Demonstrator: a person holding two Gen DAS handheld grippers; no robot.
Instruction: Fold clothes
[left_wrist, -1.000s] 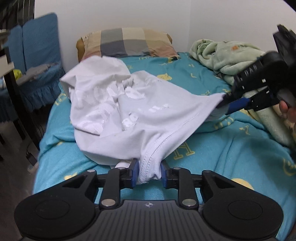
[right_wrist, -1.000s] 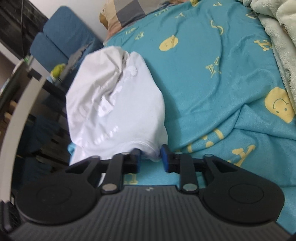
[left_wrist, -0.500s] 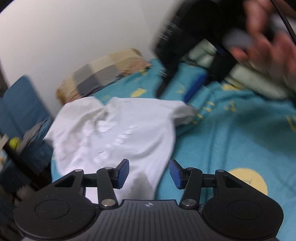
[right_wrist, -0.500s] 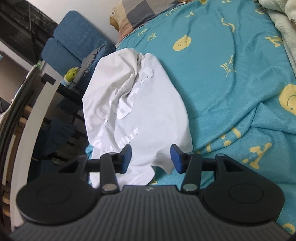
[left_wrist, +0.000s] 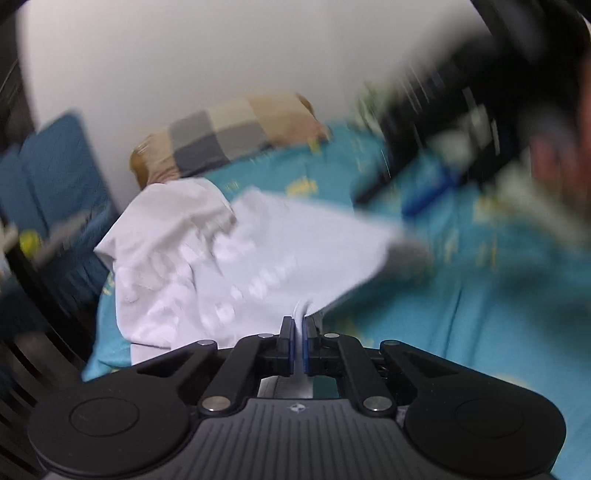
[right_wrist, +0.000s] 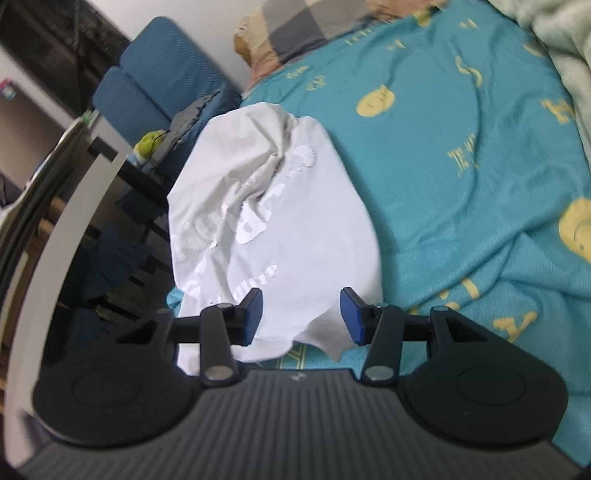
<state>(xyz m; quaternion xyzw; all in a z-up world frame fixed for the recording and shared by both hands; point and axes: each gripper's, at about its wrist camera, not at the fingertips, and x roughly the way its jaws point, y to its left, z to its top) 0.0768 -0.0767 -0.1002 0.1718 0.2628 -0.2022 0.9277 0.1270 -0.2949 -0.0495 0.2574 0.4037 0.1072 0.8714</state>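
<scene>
A white T-shirt with a pale print lies crumpled on the left side of a teal bedsheet. My left gripper is shut on a thin edge of the shirt at its near hem, and the fabric rises in a small peak between the pads. In the right wrist view the same white T-shirt spreads below my right gripper, which is open above the shirt's near edge with nothing pinched. The right gripper shows only as a dark blur in the left wrist view.
A checked pillow lies at the head of the bed. A pale green blanket is heaped along the right side. A blue chair and dark furniture stand off the bed's left edge. The sheet carries yellow smiley prints.
Both grippers let go of the shirt half a second ago. Since then my left gripper has shut on the near hem. The right gripper has opened wider and stays open.
</scene>
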